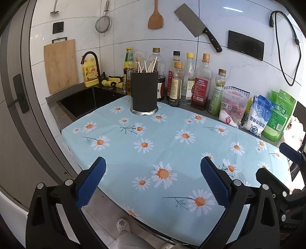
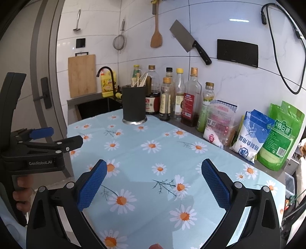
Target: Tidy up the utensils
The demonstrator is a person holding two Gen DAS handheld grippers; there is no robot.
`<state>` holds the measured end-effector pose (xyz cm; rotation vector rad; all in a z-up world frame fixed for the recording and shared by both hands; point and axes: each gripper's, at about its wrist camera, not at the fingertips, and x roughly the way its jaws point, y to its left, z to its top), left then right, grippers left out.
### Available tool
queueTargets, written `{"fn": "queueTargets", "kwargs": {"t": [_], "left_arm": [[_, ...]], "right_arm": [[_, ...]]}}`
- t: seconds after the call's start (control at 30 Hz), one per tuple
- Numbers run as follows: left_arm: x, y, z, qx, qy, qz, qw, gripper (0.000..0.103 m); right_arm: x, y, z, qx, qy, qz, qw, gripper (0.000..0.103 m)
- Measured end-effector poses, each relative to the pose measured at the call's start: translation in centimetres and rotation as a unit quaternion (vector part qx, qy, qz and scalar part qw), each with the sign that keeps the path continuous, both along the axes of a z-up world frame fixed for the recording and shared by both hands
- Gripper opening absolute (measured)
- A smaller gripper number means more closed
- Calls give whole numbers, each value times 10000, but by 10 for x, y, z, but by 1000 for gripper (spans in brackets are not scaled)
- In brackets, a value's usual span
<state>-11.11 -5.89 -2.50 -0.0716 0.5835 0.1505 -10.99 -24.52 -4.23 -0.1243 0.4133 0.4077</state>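
Note:
A black cylindrical utensil holder point(image 1: 144, 91) stands at the far edge of the daisy tablecloth point(image 1: 172, 153), with several wooden chopsticks point(image 1: 149, 66) standing in it. It also shows in the right wrist view point(image 2: 133, 104), with its chopsticks point(image 2: 140, 80). My left gripper point(image 1: 153, 180) is open and empty above the near part of the cloth. My right gripper point(image 2: 154, 182) is open and empty over the cloth too. The left gripper also shows from the side in the right wrist view point(image 2: 57, 137). No loose utensils lie on the cloth.
Bottles of oil and sauce point(image 1: 202, 82) line the back wall. Bags of salt and sugar point(image 1: 262, 115) stand at right. A black sink point(image 1: 84, 101) with a faucet point(image 1: 91, 65) lies at far left. A cleaver point(image 1: 197, 26), a wooden spatula point(image 1: 155, 17), a strainer point(image 1: 103, 23) and a cutting board point(image 1: 60, 65) hang on the wall.

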Motion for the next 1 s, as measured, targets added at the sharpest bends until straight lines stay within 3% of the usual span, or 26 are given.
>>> {"fn": "queueTargets", "kwargs": {"t": [1.0], "left_arm": [[-2,9,-4,-59,30,42,10000,97]], "right_arm": [[-3,12,-2,-24,69,-40,10000,95]]}}
